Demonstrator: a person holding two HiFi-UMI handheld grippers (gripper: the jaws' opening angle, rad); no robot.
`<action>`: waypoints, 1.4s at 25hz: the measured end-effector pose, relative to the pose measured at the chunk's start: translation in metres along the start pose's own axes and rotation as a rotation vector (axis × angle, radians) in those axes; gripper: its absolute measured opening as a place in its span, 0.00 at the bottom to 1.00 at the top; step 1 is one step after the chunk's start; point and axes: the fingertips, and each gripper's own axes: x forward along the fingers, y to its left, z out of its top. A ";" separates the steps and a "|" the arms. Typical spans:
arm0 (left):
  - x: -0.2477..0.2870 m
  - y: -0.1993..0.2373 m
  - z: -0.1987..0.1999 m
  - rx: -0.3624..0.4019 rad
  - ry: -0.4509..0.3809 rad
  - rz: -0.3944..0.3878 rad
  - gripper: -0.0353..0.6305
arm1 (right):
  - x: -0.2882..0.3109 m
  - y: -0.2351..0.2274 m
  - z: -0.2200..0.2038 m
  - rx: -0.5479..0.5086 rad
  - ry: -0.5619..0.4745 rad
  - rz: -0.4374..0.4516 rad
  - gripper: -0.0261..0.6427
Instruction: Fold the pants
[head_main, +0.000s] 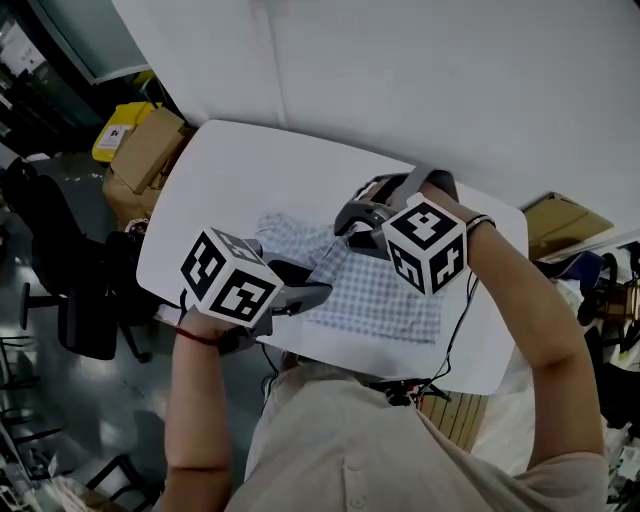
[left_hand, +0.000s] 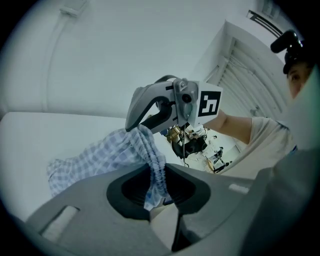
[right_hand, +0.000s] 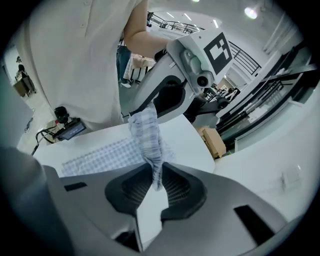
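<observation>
Pinching, left gripper (left_hand: 156, 186): jaws pressed together on a bunched, gathered edge of the pants (left_hand: 100, 155); the cloth runs from its tips straight ahead to the other gripper.
Right gripper (right_hand: 152, 180): jaws likewise closed on a twisted strip of the same checked cloth, with the left gripper just beyond its tips.
Pants: a short span is strung between the two grippers and raised; the rest lies spread on the counter (head_main: 230, 170), below and beyond the right gripper.
Progress: judged early to middle. An edge is gathered and lifted, as if for a fold across the flat part, but no tidy folded shape shows yet.
Left to do: probably lay the lifted edge over, let go, smooth it, then fold again.
Surface: white, smooth, with rounded corners; cloth should slide easily on it.
Room: white wall ahead of both grippers; a cardboard box (head_main: 150, 150) and a dark office chair (head_main: 80, 290) on the glossy grey floor out past the left gripper.
</observation>
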 end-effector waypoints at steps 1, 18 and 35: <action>0.013 -0.006 0.001 -0.001 0.014 -0.006 0.18 | -0.004 0.013 -0.007 0.011 0.006 -0.002 0.14; 0.221 -0.048 -0.011 -0.070 0.195 -0.053 0.18 | -0.008 0.191 -0.117 0.132 0.157 0.034 0.14; 0.317 -0.019 -0.056 -0.251 0.182 0.020 0.18 | 0.047 0.269 -0.159 0.096 0.214 0.095 0.14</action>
